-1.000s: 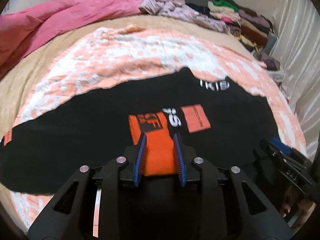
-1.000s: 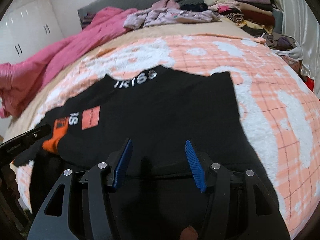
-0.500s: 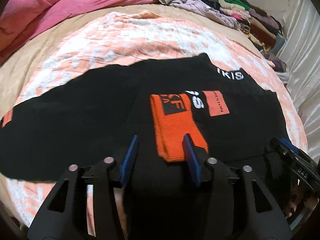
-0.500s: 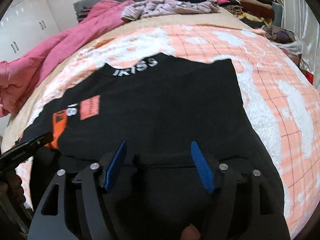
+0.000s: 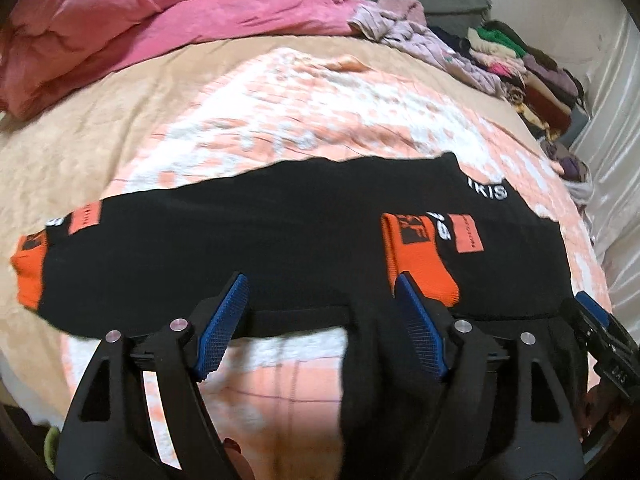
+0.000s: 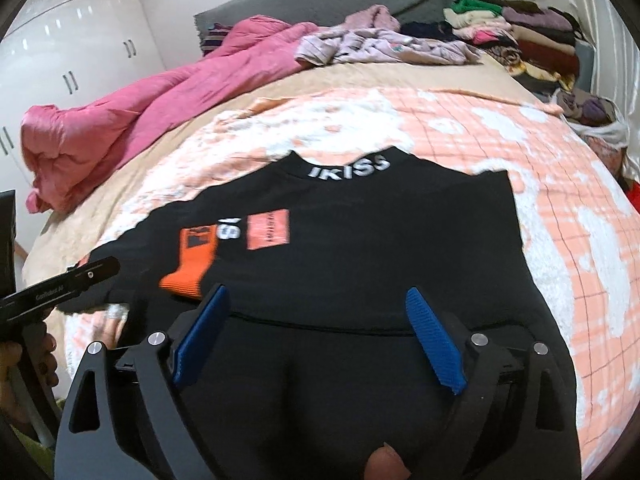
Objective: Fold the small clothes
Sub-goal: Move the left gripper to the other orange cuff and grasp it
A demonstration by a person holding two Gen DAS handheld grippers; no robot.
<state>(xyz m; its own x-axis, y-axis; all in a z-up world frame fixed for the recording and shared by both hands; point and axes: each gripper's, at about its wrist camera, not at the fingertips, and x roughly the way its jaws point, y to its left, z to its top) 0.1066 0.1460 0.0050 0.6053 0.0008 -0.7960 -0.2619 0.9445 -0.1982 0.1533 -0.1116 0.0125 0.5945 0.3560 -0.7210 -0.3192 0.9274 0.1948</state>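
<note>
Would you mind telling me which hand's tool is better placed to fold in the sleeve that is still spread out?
Probably the left. The left tool, jaws opening with nothing between them, is nearest the outstretched sleeve. The right tool, also opening, hangs over the shirt's body.

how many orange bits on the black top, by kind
orange cuffs: 2, one folded onto the black top's body, one at the outstretched sleeve end
orange patches: 2, one beside the folded cuff, one near the sleeve end
total: 4
</note>
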